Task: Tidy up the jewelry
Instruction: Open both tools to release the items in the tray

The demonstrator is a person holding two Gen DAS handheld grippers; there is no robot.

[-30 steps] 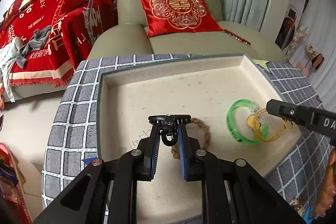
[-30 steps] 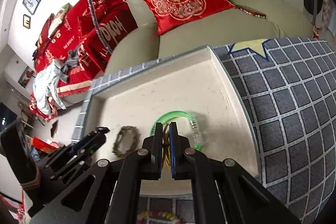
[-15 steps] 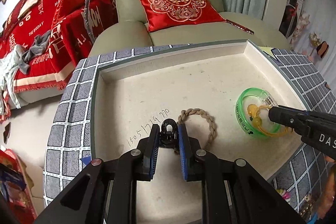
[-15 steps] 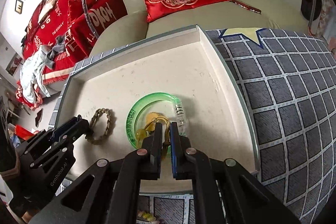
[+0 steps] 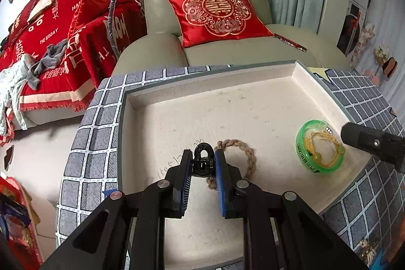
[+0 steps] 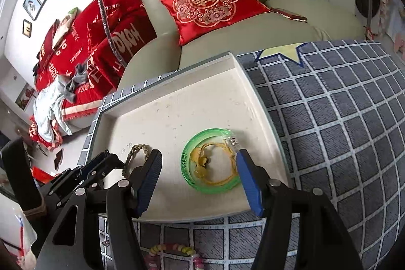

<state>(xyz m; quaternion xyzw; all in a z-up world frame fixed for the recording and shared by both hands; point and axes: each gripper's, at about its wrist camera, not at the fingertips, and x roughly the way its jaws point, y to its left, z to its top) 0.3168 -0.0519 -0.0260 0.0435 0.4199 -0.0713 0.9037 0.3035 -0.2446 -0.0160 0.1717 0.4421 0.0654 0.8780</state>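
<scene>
A shallow white tray (image 5: 253, 90) (image 6: 177, 82) sits on a grey checked cloth. My left gripper (image 5: 203, 160) is shut on a small black clip (image 5: 202, 156) just above the tray floor, next to a braided brown bracelet (image 5: 243, 151) (image 6: 138, 151). A green bangle (image 5: 303, 163) (image 6: 188, 168) lies at the tray's right side with a yellow cord necklace (image 5: 326, 140) (image 6: 217, 180) inside it. My right gripper (image 6: 198, 159) is open and empty, with its fingers either side of the bangle.
A coloured bead bracelet (image 6: 174, 251) lies on the cloth (image 6: 341, 118) in front of the tray. A green armchair with a red cushion (image 5: 217, 11) stands behind the table. A red-covered sofa (image 5: 50, 42) is at the left.
My right gripper has opened, let go of the yellow cord necklace inside the green bangle and pulled back. My left gripper still holds the black clip, now lower beside the braided bracelet.
</scene>
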